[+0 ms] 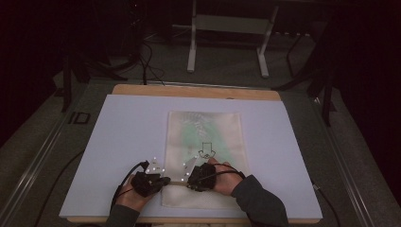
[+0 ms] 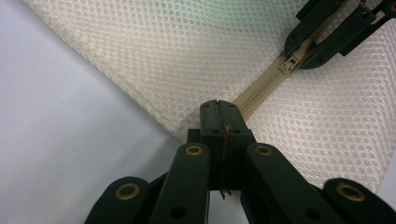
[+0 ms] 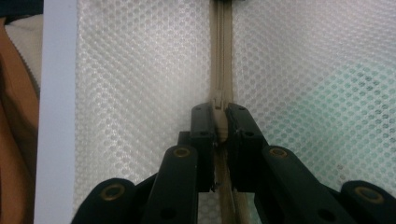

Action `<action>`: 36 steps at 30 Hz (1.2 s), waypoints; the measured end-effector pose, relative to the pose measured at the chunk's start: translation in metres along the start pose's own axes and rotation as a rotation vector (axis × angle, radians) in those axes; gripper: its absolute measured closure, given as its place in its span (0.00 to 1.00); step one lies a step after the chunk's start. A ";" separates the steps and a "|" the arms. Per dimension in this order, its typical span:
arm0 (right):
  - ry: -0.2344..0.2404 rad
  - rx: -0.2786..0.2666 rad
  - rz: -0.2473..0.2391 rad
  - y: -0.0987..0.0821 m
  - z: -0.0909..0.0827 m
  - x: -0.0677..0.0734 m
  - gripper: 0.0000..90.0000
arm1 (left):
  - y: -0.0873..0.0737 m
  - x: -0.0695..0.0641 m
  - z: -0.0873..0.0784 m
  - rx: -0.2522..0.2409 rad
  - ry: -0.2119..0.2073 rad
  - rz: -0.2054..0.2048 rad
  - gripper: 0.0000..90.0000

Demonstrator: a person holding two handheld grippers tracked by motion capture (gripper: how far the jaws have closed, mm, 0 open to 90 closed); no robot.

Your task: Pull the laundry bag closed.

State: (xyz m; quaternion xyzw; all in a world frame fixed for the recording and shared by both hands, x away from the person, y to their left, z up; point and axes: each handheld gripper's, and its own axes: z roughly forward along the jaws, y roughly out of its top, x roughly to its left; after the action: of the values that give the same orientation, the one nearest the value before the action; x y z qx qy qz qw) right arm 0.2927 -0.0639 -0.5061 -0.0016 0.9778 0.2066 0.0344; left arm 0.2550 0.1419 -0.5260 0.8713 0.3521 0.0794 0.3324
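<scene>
high view / bag: mesh zip bag [image 1: 204, 142] flat on the pale worktop [image 1: 123, 142], centre of frame, zip end toward bottom edge.
high view / hands: left gripper [image 1: 163, 180] and right gripper [image 1: 190, 179] meet at lower centre over the bag's near end, almost touching each other.
left gripper view / fingers: clenched on the bag's corner edge at frame centre, right where the zipper track [image 2: 261, 91] ends; a thin bit of fabric looks pinched between the pads.
left gripper view / other tool: the right gripper shows upper right of frame, on the zipper slider [image 2: 290, 63].
right gripper view / fingers: closed on the beige zipper pull [image 3: 220, 122], centre of frame; the track runs straight up to the top edge.
right gripper view / bag contents: greenish patch under the mesh at right, cannot tell what it is.
step (judged): anchoring the bag end, about to run the slider along the track.
risk: pull tab is small and smooth, could slip out if tugged off-axis.
risk: left pinch is thin; if it lets go, the whole bag slides with the slider and the mesh bunches or jams the zip.
</scene>
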 end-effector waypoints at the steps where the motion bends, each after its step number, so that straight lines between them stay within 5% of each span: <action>1: -0.001 0.001 0.001 -0.001 -0.001 0.000 0.92 | 0.000 0.000 0.000 -0.001 0.000 0.001 0.99; 36: -0.012 0.040 0.009 -0.024 -0.017 0.000 0.92 | 0.000 0.000 0.000 -0.002 0.000 -0.002 0.99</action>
State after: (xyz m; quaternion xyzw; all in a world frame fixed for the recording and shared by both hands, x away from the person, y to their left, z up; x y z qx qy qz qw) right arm 0.2921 -0.0931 -0.5006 0.0046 0.9815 0.1872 0.0396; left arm 0.2550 0.1419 -0.5262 0.8707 0.3527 0.0796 0.3334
